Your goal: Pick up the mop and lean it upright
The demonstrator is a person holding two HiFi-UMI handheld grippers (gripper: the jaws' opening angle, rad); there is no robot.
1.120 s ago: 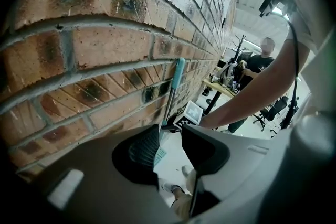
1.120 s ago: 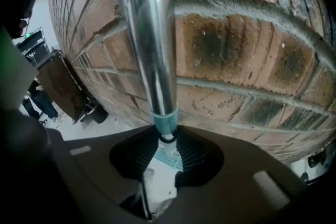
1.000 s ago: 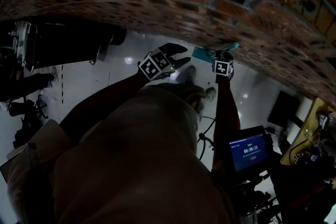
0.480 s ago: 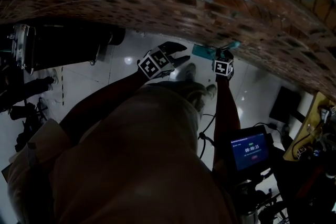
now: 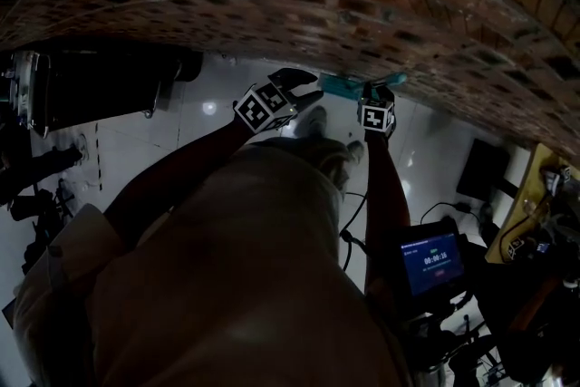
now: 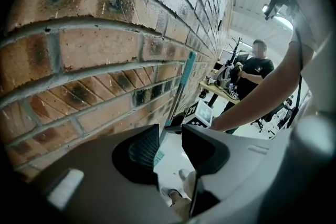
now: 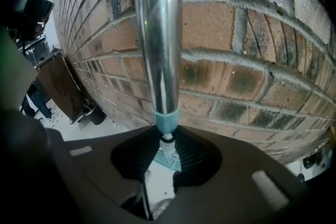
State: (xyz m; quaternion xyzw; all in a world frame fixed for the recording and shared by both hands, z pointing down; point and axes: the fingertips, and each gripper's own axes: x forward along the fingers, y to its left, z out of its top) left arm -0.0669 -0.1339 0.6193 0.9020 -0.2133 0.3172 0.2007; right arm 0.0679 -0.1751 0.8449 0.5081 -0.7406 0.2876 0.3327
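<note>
Right claw [image 7: 167, 141]: clenched on the mop [image 7: 157, 18], pads pinched round the thin neck just under the teal collar [image 7: 165, 120] at the lower end of the silver pole [image 7: 157, 71]. Past the jaws, a sliver of the teal mop head [image 7: 169, 161] lower down, over pale floor [image 7: 102, 131]. Above the grip, pole rising steeply, close along the brick wall [image 7: 252, 50]; touching the bricks or not, impossible to tell. Claw itself angled downward at the wall foot.

Left claw [image 6: 170, 134]: released, jaws parted, nothing pressed between the pads; only floor and a bit of the mop head showing through the gap. Pointed down toward the same stretch of wall, just beside the right claw and apart from the pole. Straight ahead of it, the right claw's marker cube [image 6: 202, 115] and the bare forearm [image 6: 257, 97] behind it, reaching in from the right.

From the head view: both arms stretched forward and down to the base of the wall, claws side by side with a small gap between them, teal of the mop head lying in that gap.

Far behind, a person [image 6: 257, 68] in a dark top standing at a cluttered worktop [image 6: 220, 89].
</note>
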